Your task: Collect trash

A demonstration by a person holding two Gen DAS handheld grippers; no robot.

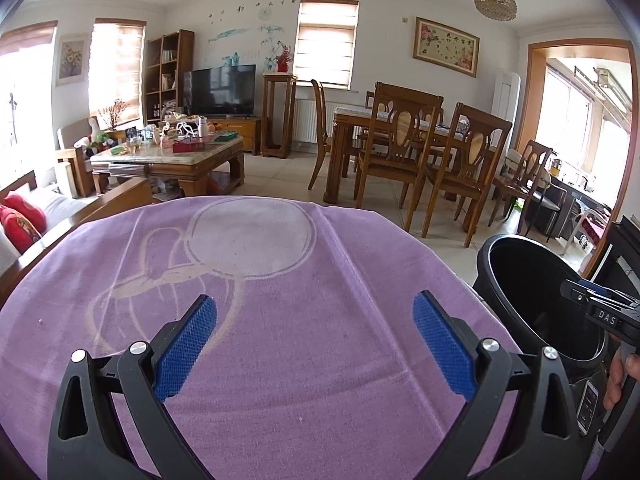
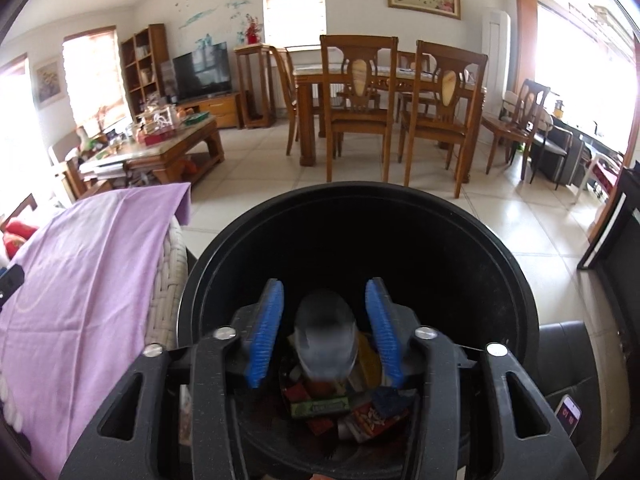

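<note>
Item: clear plastic bottle (image 2: pixel 326 332), blurred, between our right gripper (image 2: pixel 325 332)'s parted jaws, untouched, over the black bin (image 2: pixel 516 280) to join wrappers. Left gripper (image 1: pixel 316 340): apart, empty, parked above purple cloth (image 1: pixel 280 420).

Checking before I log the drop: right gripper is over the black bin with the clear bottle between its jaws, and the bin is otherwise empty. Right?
Not quite. The black bin is not otherwise empty: the right wrist view shows wrappers and packets lying at its bottom. The rest holds: the right gripper is over the bin with the clear bottle between its jaws.
</note>
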